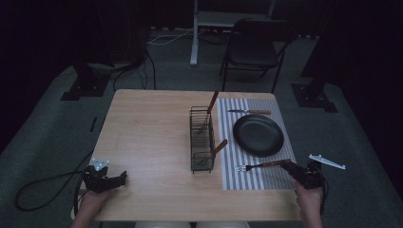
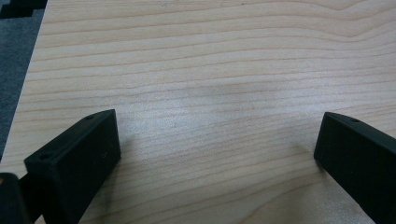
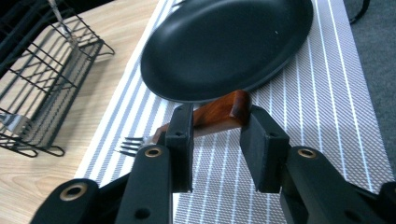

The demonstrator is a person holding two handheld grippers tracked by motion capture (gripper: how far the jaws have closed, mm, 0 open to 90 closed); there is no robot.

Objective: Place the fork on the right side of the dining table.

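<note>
High view: black wire caddy (image 1: 202,140) at table (image 1: 147,142) centre, two wood-handled utensils standing in it. Striped woven placemat (image 1: 256,180) carries a round matte-black plate (image 1: 258,135), a knife (image 1: 249,112) beyond it, and a fork (image 1: 260,165) on the near side. Right gripper (image 1: 288,165) low at the mat's near right corner; fork's wooden handle lies between its jaws, a gap showing beside it, grip slack. Left gripper (image 1: 119,179) rests at the table's near left edge, jaws wide apart over bare woodgrain.
</note>
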